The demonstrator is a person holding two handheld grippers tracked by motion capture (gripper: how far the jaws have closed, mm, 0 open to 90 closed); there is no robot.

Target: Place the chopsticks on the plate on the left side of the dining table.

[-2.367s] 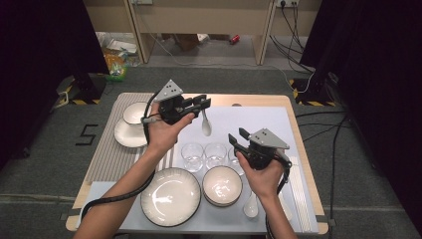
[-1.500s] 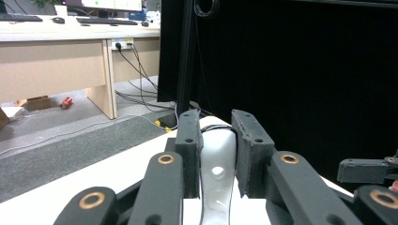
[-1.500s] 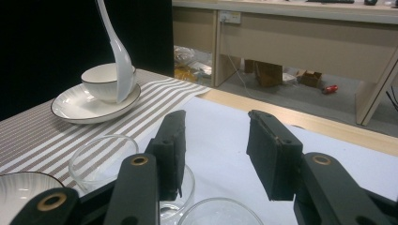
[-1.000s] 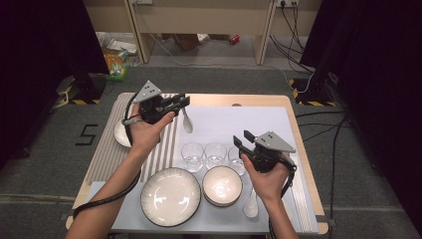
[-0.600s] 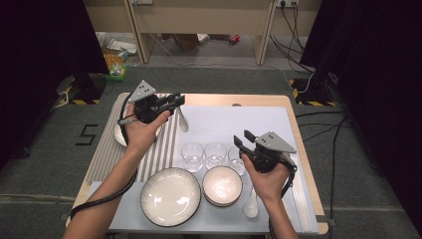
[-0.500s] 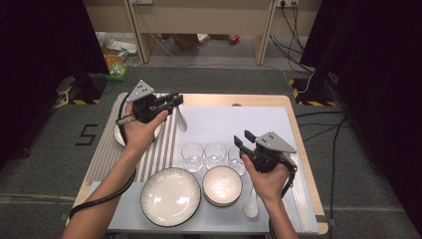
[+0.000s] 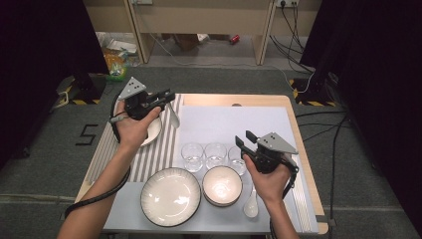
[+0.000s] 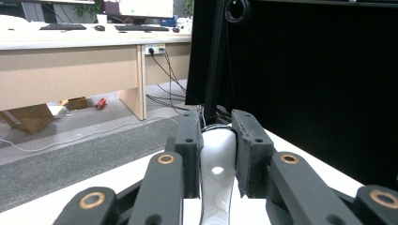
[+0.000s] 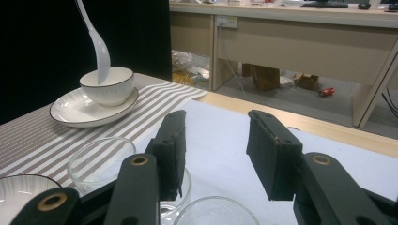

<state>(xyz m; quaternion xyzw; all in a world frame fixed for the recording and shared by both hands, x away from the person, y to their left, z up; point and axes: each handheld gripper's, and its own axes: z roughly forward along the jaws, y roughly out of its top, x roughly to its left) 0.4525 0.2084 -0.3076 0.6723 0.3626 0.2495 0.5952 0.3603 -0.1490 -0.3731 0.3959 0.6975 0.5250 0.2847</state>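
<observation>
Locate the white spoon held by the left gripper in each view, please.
High view: the spoon hangs from the left gripper, upper left, beside the small bowl's plate.
Left gripper view: bottom centre, its handle clamped between the jaws.
Right gripper view: top left, tip over the small bowl.
Shared landmark: the striped mat.

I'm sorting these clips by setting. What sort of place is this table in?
Probably an office or lab set up for recording: long desks with monitors, black curtains around the table, cables across grey carpet.
</observation>
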